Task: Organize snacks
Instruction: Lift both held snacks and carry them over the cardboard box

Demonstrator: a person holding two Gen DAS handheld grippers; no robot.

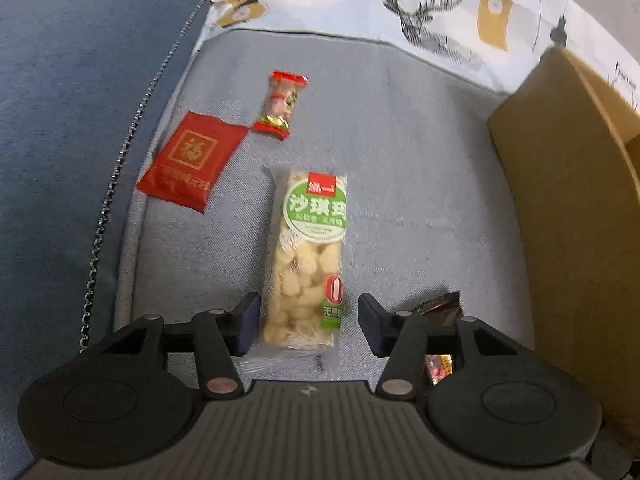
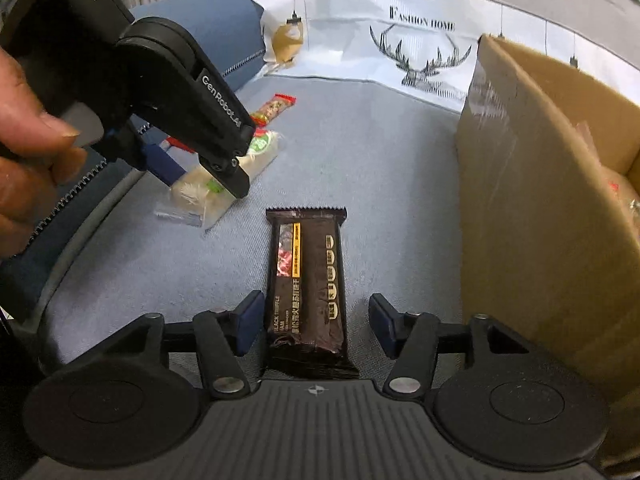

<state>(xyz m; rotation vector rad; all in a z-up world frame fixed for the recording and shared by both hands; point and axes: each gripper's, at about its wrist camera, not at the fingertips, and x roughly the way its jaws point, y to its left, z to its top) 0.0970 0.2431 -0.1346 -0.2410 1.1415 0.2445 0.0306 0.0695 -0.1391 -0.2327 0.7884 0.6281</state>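
Grey-blue sofa seat [image 1: 420, 184], everything laid out on it. Behind it a pale printed cloth [image 2: 420, 52] with a stag drawing and the words "FASHION HOME".

Cardboard box [image 2: 532, 216] stands on the right side of the seat, open at the top; something wrapped shows inside, too blurred to name.

Left gripper [image 1: 308, 322], jaws apart, straddles the near end of a long clear snack pack [image 1: 306, 264]. The left finger sits close against the pack, the right finger stands off. Pack shows pale puffed pieces, a green round label with white Chinese characters, a red tab above it, a red "0" near the bottom. From the right wrist view this gripper's body reads "GenRobot.AI", with a person's hand [image 2: 28, 140] around it.

Right gripper [image 2: 316, 326], jaws apart, either side of the near end of a dark brown bar [image 2: 310, 284], not touching it. Printed "BLACK TRUFFLE HAM", a yellow strip alongside.

Red flat packet [image 1: 190, 162], gold square with one Chinese character, lies far left.

Small red-ended wrapped sweet [image 1: 282, 104] just beyond it, near its corner.
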